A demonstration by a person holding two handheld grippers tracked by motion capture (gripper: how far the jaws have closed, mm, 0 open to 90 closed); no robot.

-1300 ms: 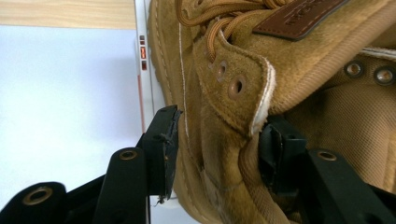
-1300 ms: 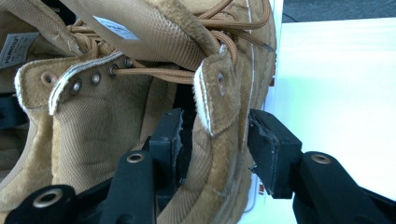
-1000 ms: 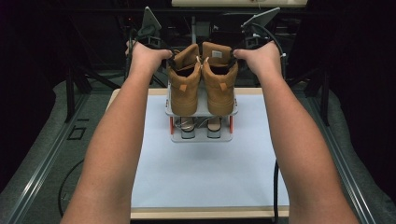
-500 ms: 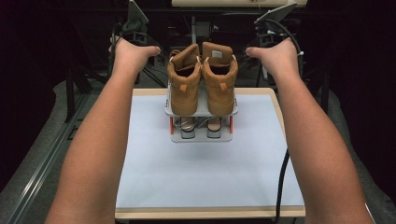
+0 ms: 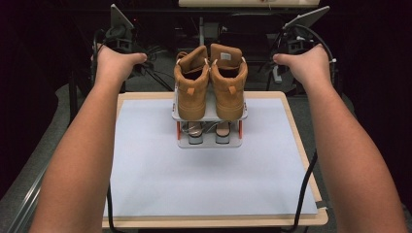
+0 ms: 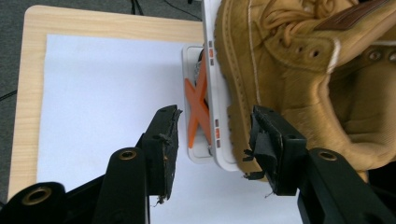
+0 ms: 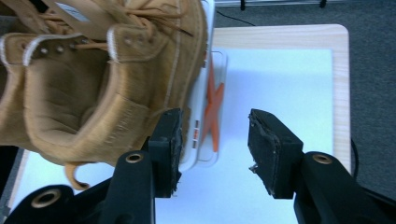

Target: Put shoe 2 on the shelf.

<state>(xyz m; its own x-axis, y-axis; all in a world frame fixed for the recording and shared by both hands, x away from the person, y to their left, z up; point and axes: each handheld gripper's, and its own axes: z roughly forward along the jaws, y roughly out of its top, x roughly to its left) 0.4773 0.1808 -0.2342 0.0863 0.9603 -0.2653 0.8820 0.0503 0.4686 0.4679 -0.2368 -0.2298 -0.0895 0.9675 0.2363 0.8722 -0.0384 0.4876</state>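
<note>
The pair of tan boots (image 5: 210, 82) stands heels toward the person on the top shelf of a small two-tier rack (image 5: 209, 141), low shoes beneath, likely to save space. The left gripper (image 6: 212, 140) and right gripper (image 7: 212, 142) flank it, fingers apart on nothing. The rack sits mid-rear on the pale-sheeted bench (image 5: 209, 184); dark room beyond.

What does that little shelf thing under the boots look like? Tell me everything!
The shoe rack is small, with two white, plastic-looking shelves and orange crossed braces on its sides. It stands upright on the pale blue mat, toward the table's far edge. A pair of tan boots sits on its top shelf, and another pair of shoes is tucked on the lower one. Nothing grips it.
</note>
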